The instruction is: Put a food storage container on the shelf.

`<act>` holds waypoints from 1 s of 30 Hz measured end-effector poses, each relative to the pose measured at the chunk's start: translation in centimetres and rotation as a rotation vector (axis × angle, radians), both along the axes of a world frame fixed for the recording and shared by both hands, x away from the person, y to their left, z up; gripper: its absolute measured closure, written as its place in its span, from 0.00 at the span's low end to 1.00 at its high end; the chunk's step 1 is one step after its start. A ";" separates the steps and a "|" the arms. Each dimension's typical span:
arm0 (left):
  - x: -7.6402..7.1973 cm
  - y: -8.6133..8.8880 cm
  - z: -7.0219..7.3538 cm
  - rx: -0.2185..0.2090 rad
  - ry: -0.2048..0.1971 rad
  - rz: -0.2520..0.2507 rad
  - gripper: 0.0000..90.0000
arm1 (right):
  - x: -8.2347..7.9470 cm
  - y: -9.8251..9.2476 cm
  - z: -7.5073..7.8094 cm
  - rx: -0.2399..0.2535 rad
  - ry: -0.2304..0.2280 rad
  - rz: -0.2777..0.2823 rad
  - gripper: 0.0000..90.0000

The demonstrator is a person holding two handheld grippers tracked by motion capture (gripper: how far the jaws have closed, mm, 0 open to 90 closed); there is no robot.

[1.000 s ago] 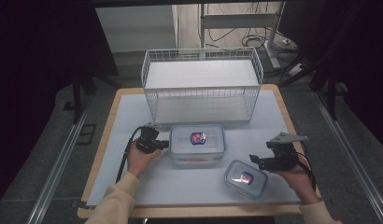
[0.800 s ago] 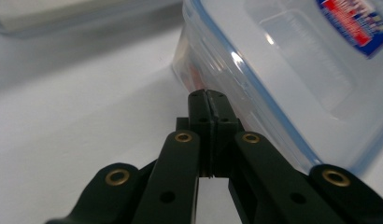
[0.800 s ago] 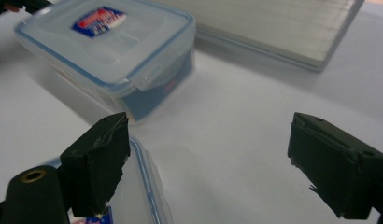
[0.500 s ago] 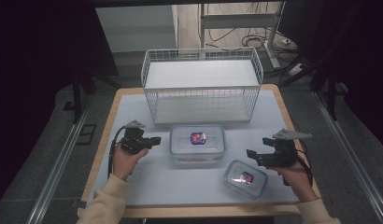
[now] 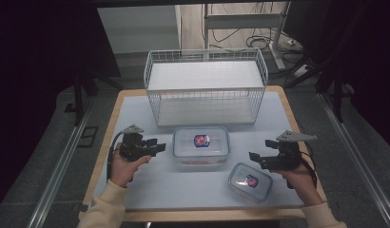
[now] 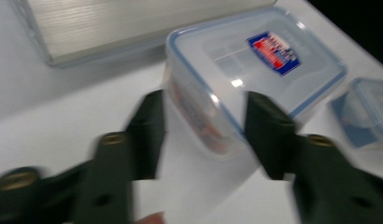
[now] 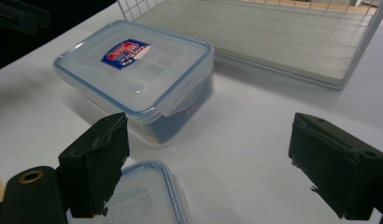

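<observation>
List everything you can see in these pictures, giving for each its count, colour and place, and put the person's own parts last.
basket: 1, white wire, back middle of table.
large box: 1, clear with blue-edged lid and red-blue label, in front of basket.
small box: 1, clear with blue-edged lid, front right, near right tool.
table: 1, white top with wooden edge.
left tool: 1, black, jaws just opening, nothing between them, left of large box.
right tool: 1, black, jaws wide open, above small box.
hands: 2, cream sleeves, at bottom edge.
</observation>
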State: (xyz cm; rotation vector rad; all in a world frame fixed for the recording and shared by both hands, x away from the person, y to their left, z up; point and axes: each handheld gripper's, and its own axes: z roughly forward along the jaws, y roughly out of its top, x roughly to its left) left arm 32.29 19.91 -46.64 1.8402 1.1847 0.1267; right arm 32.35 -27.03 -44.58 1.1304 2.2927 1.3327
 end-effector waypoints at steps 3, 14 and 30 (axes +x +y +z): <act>0.0 0.0 0.0 -0.031 0.009 -0.004 0.30 | 0.2 0.2 -0.1 0.020 0.016 0.010 0.13; 1.8 -1.2 -1.6 -0.138 0.133 -0.052 0.16 | 1.5 2.9 0.0 0.062 0.058 0.084 0.13; 5.4 -2.7 -5.3 -0.218 0.302 -0.091 0.12 | 1.6 4.6 0.0 0.042 0.061 0.112 0.13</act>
